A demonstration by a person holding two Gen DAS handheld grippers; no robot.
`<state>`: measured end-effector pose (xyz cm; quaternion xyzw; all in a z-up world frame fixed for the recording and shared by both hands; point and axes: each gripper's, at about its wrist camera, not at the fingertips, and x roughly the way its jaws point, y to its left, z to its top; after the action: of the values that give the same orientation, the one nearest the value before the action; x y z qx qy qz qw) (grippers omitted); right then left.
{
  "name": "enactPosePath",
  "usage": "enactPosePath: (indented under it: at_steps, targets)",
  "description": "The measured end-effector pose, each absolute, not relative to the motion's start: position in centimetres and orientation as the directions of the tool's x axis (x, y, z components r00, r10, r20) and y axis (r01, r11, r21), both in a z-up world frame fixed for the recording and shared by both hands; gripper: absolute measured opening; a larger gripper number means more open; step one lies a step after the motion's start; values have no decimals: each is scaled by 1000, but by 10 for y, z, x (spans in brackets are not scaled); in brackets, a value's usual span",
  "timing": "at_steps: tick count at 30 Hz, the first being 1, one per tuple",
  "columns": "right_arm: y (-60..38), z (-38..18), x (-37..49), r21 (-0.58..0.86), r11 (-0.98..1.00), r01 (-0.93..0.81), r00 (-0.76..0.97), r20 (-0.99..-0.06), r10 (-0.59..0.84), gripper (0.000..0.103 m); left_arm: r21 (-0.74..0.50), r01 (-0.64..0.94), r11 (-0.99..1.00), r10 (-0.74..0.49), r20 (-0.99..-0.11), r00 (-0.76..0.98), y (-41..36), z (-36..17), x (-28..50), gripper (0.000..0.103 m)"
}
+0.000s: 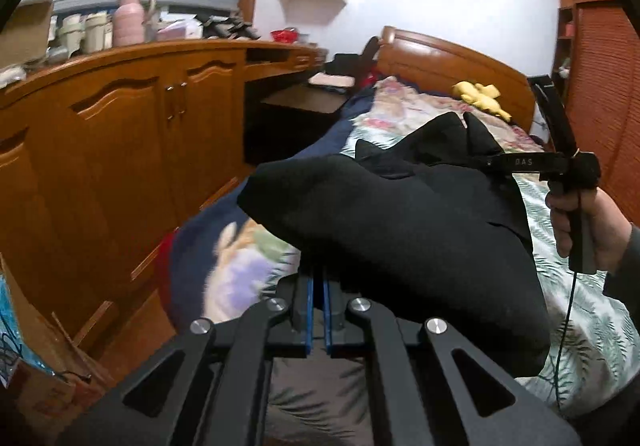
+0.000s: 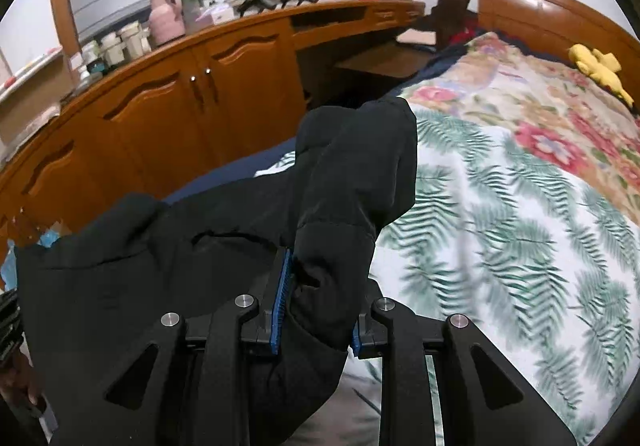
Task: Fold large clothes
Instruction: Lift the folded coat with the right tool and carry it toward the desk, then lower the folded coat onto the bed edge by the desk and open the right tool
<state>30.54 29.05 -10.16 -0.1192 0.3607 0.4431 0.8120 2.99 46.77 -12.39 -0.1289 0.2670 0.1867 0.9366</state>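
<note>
Nearest in: left gripper [image 1: 319, 310], blue pads [image 1: 309, 320] pinched nearly together, presumably on a thin edge of the black garment [image 1: 400, 230], though the nip itself sits hidden under the fabric. Right gripper [image 2: 316, 302] clamped partway open on a thick bunched fold [image 2: 332, 246], cloth plainly between the pads. Whole thing hanging in the air between both, above the leaf-print bedspread [image 2: 500, 246]. Looks soft, floppy, padded, probably a bit heavy and slick-ish. Best grabbed at seams or hem corners, not mid-panel. Further back, yellow plush toy [image 2: 598, 66] by the headboard [image 1: 448, 62].
</note>
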Motion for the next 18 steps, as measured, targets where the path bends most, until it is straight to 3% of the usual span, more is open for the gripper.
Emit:
enactPosePath:
  at_steps: [7,12,18]
  targets:
    - [342,-107,304,71,568,-820,358,-709,607,25,-112,-483,869,334,-587,738,503,-146,39,2]
    - [356,-122,283,-97,551,-829,431,-739,518,32,-115,-515,849,344,-620,706,512,-167,37,2]
    - [341,-127,273,-205,550,-809,503,-726,469,53,-145,-532,834,328,-644,691,514,-178,20,5]
